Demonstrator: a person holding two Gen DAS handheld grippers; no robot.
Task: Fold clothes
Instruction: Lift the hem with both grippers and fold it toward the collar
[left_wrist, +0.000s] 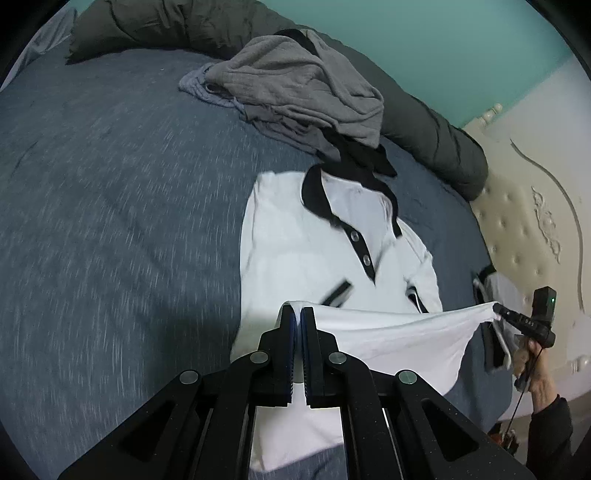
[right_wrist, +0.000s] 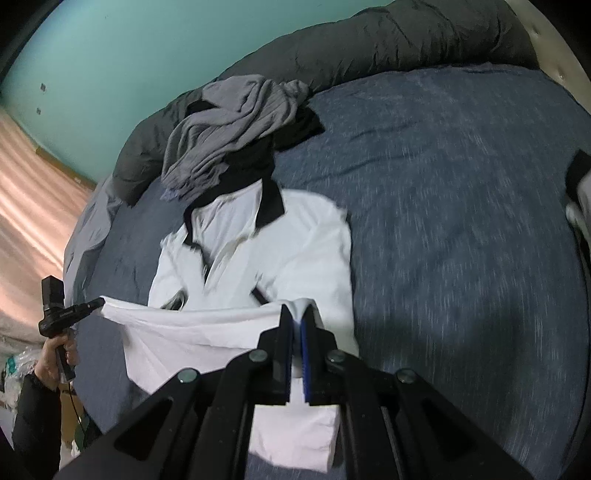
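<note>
Both jaws clenched: left gripper (left_wrist: 298, 310) & right gripper (right_wrist: 298, 312) pinch 1 white polo (left_wrist: 295, 229) hem.

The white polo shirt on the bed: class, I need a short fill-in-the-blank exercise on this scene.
1. The white polo shirt has a collar coloured ____.
2. The left gripper and right gripper each pinch the shirt's bottom ____.
3. The crumpled grey garment lies beyond the shirt's ____.

Missing words: black; hem; collar
</note>
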